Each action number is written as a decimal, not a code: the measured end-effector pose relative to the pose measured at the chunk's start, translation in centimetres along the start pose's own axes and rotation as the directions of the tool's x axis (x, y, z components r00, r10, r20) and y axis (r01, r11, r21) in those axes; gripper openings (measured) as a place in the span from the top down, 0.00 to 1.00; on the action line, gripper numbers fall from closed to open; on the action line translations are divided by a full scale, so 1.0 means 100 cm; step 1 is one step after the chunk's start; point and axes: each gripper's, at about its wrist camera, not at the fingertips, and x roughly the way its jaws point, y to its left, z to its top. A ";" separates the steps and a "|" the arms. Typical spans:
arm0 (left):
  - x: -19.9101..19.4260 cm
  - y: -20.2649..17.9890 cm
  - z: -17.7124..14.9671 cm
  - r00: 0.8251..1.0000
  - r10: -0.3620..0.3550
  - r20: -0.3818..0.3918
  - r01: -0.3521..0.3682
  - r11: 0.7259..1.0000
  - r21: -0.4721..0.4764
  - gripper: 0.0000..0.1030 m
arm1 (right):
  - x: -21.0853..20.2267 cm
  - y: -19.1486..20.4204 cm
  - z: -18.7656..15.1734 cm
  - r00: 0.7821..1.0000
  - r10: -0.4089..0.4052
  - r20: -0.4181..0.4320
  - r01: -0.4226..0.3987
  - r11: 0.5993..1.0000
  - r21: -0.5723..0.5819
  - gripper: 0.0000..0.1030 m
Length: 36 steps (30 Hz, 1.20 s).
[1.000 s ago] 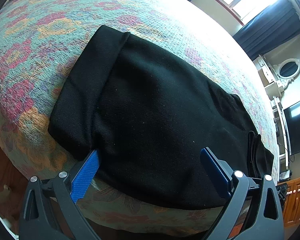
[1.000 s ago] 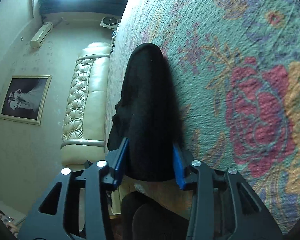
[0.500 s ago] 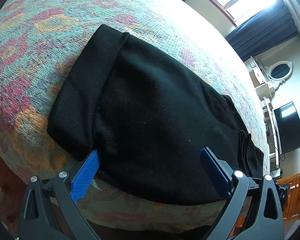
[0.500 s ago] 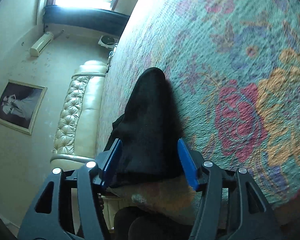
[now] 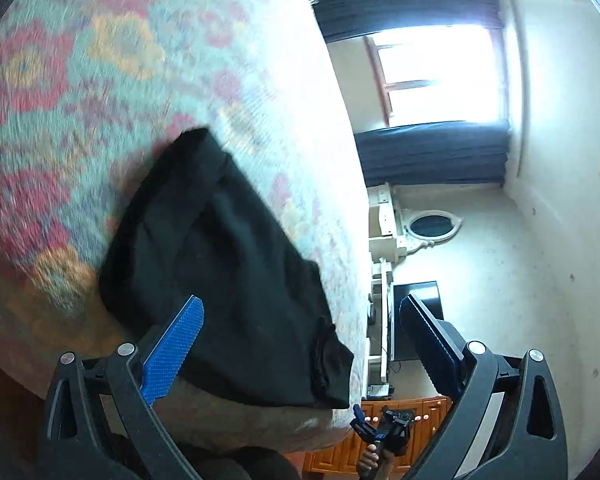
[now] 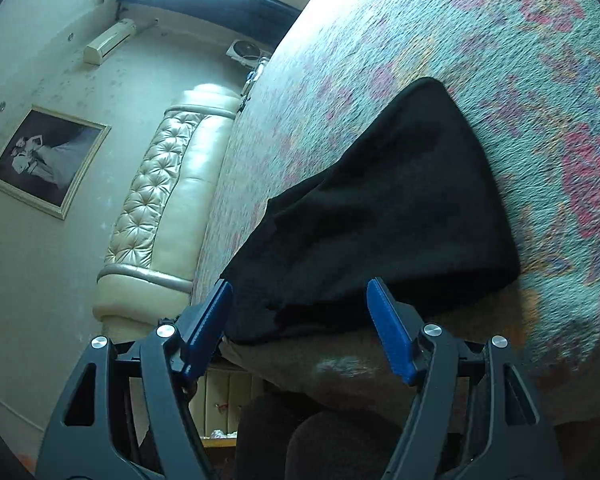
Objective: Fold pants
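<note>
The black pants (image 5: 220, 264) lie folded into a thick rectangle near the front edge of the floral bedspread (image 5: 80, 80). My left gripper (image 5: 300, 344) is open and empty, held just in front of the pants' near edge. In the right wrist view the pants (image 6: 388, 216) lie flat on the bedspread (image 6: 540, 60). My right gripper (image 6: 300, 320) is open, its blue pads (image 6: 388, 332) just off the pants' near edge and apart from the cloth. The right gripper also shows low in the left wrist view (image 5: 366, 428), below the bed edge.
A padded cream headboard (image 6: 164, 208) stands at the bed's left. A framed picture (image 6: 48, 160) and an air conditioner (image 6: 108, 42) hang on the wall. A window with dark curtains (image 5: 432, 156), a white dresser with an oval mirror (image 5: 432, 224), a television (image 5: 416, 320) and wooden cabinets (image 5: 380, 440) stand beyond.
My right gripper opened and let go of the pants' edge, then drew back. My left gripper swung away to the right and tilted, so the room now fills its right half.
</note>
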 end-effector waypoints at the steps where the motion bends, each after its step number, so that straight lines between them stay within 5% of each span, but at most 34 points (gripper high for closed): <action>1: -0.004 -0.006 0.005 1.000 0.009 0.000 -0.009 0.999 0.033 0.05 | 0.000 0.002 -0.001 1.000 0.005 -0.001 -0.005 1.000 -0.005 0.32; 7: 0.024 0.022 0.033 0.976 0.202 -0.076 -0.198 0.978 0.059 0.05 | 0.015 0.011 -0.007 0.998 -0.033 -0.047 0.030 0.997 -0.066 0.32; 11: 0.054 0.052 0.047 0.968 0.218 -0.124 -0.219 0.976 0.009 0.05 | 0.021 0.016 -0.011 0.995 -0.067 -0.071 0.060 0.993 -0.100 0.31; 20: 0.102 0.026 0.037 0.961 0.169 -0.220 -0.142 0.981 0.134 0.07 | 0.031 0.011 -0.014 0.992 -0.087 -0.096 0.078 0.993 -0.090 0.24; 22: 0.109 0.029 0.034 0.956 0.166 -0.240 -0.140 0.982 0.123 0.40 | 0.033 0.011 -0.014 0.990 -0.095 -0.103 0.086 0.992 -0.090 0.24; 23: 0.113 0.036 0.034 0.949 0.180 -0.259 -0.162 0.983 0.092 0.72 | 0.034 0.011 -0.014 0.990 -0.093 -0.106 0.084 0.993 -0.088 0.24; 24: 0.116 0.047 0.035 0.945 0.191 -0.266 -0.186 0.982 0.045 0.81 | 0.034 0.011 -0.014 0.990 -0.092 -0.109 0.083 0.993 -0.083 0.24; 30: 0.110 0.048 0.042 0.960 0.140 -0.244 -0.141 0.990 0.015 0.86 | 0.033 0.013 -0.013 0.991 -0.100 -0.090 0.093 0.992 -0.088 0.24; 36: 0.108 -0.049 0.033 0.973 0.021 -0.230 0.004 0.994 0.109 0.86 | 0.032 0.019 -0.014 0.993 -0.096 -0.075 0.088 0.990 -0.111 0.24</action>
